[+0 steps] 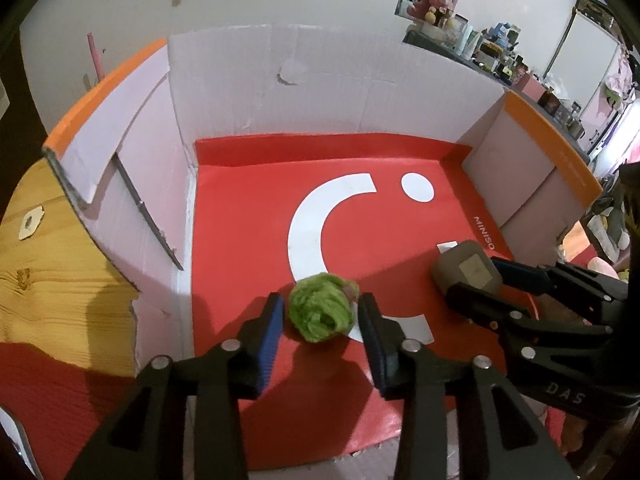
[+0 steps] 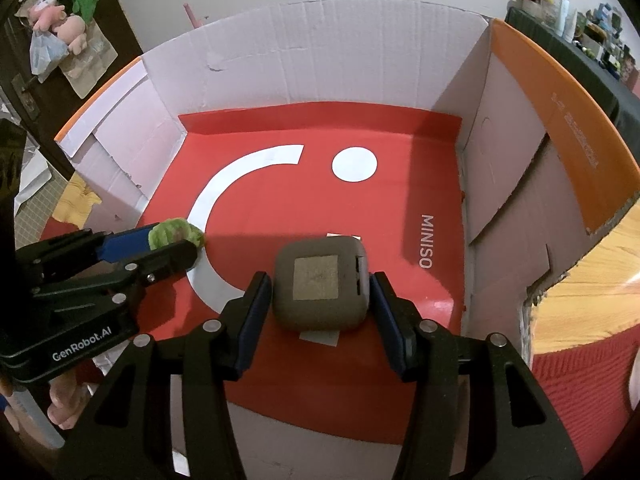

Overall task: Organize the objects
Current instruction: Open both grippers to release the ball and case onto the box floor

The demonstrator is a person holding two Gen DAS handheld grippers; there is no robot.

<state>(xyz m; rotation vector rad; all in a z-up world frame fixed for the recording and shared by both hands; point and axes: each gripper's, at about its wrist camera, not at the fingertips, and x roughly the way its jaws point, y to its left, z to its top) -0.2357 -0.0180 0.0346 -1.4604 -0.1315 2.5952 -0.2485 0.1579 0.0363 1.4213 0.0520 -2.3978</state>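
Left gripper (image 1: 320, 316): jaws spread a little, green fuzzy ball (image 1: 322, 308) sits between the pads with a thin gap each side, so not pinched, resting on the red sheet (image 1: 248, 208). Right gripper (image 2: 320, 292): also parted, straddling the grey rounded case (image 2: 320, 284); small gaps both sides in its own view, so I read it as released, not clamped. Case has a pale square patch on top and a slot on its right edge; roughly square, no real long axis, so approach angle doesn't matter much. Both items lie dead ahead of their own claws, in the near part of the cardboard box (image 1: 320, 80), ball on the left, case on the right, well apart. Each hand is clearly nearer its own item, no crossing needed. My guess: both have been placed, next move is to back straight out along the finger line without nudging them; the ball could roll. Farther in, the sheet's white arc and dot (image 2: 354, 164) are bare, back wall beyond.
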